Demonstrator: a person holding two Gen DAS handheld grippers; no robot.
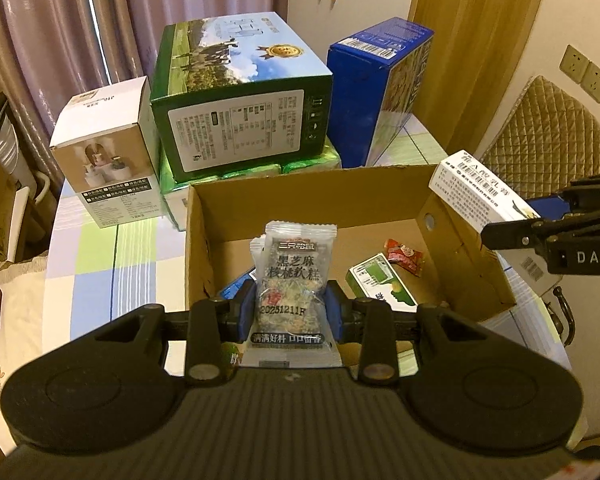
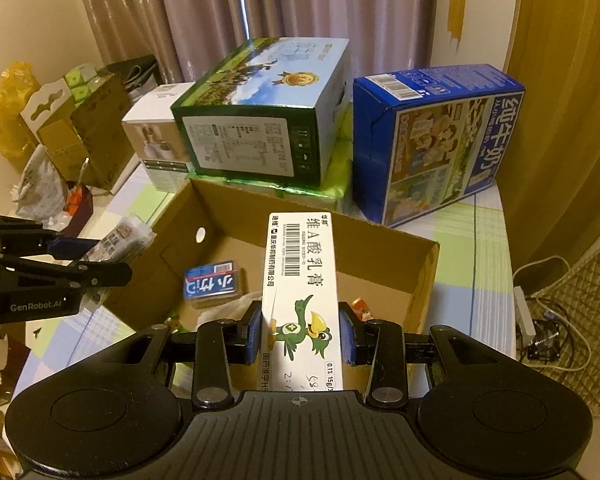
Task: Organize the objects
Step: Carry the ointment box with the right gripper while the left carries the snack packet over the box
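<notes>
Holding a snack packet [image 1: 291,280] in my left gripper [image 1: 292,312] and an ointment box [image 2: 300,292] in my right gripper [image 2: 300,336], both clamped above the carton's [image 1: 300,184] near edge. Next I judge: lower, release inside, clear of the blue pack [image 2: 214,284] near the far wall.

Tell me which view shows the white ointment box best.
Right wrist view: the ointment box fills the centre, clamped in the right gripper, printed face readable. The left wrist view shows the box only at its right edge, tilted and partly hidden by the gripper.
</notes>
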